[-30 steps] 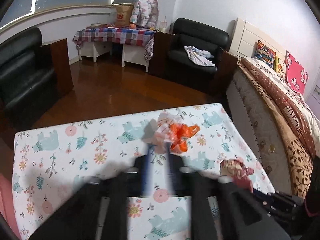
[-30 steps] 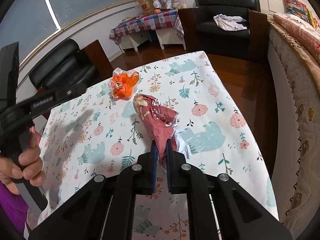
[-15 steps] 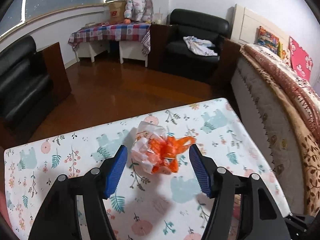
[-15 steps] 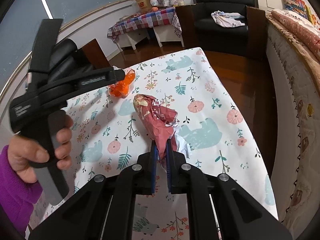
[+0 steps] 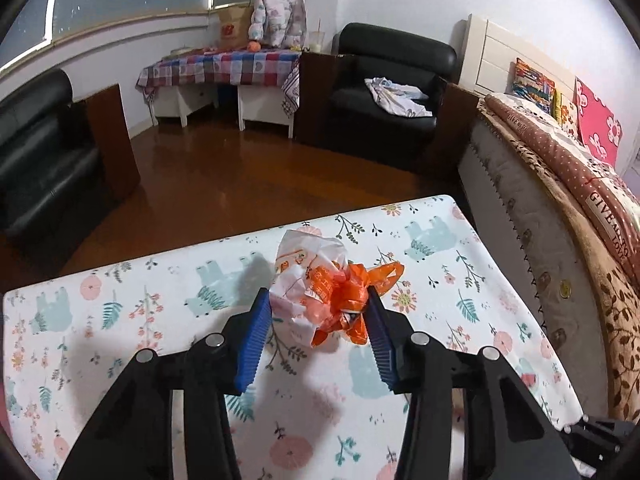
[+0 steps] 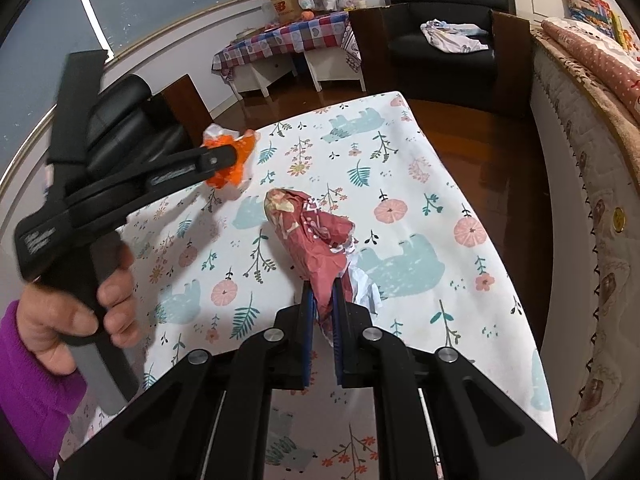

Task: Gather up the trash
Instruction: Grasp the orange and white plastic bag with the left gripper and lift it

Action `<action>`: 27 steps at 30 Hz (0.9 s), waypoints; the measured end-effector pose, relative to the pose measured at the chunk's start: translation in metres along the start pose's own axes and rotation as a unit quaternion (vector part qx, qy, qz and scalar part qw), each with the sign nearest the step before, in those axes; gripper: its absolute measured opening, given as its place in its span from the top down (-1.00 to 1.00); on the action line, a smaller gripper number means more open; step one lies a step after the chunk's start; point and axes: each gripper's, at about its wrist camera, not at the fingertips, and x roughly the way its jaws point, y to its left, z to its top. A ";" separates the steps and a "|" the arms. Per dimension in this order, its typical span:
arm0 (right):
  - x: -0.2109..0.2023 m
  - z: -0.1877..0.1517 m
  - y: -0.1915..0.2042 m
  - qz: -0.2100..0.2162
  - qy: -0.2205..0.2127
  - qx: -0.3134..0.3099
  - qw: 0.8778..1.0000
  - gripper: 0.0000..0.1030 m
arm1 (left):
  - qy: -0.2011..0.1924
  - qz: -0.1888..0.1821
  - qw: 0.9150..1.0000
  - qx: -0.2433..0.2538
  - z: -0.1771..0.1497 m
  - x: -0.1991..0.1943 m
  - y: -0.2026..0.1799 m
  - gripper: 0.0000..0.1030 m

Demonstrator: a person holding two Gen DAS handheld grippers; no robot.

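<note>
1. Trash, two pieces: an orange-and-white bag [image 5: 328, 292] and a crumpled red wrapper [image 6: 316, 236], both on the floral tablecloth [image 6: 420, 184].
2. Left gripper [image 5: 318, 310], held level by the left hand [image 6: 76, 312]: fingers spread wide, flanking the bag; contact cannot be told.
3. Right gripper [image 6: 322, 300]: fingers narrow, pinching the wrapper's near end.

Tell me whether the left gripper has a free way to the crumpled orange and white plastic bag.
Probably yes: the left gripper is open with the crumpled orange and white plastic bag already between its blue pads, nothing blocking.
</note>
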 end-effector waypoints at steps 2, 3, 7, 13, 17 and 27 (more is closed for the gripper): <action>0.000 0.000 0.000 -0.002 -0.002 0.000 1.000 0.83 | -0.009 0.007 1.000 0.009 -0.004 -0.011 -0.001 0.11; -0.001 0.000 0.001 -0.004 -0.004 -0.001 1.000 0.83 | -0.011 0.009 1.000 0.012 -0.006 -0.016 -0.001 0.11; -0.006 -0.002 0.002 0.000 -0.010 0.001 1.000 0.83 | -0.019 0.021 0.999 0.019 -0.017 -0.040 0.004 0.11; -0.016 -0.007 0.008 0.008 -0.016 -0.005 1.000 0.83 | -0.028 0.039 0.999 0.012 -0.034 -0.078 0.017 0.11; -0.024 -0.014 0.016 0.016 -0.018 -0.015 1.000 0.83 | -0.031 0.053 0.998 0.016 -0.046 -0.102 0.020 0.11; -0.040 -0.025 0.041 0.035 -0.025 -0.044 0.998 0.83 | -0.047 0.082 0.995 0.012 -0.070 -0.151 0.032 0.11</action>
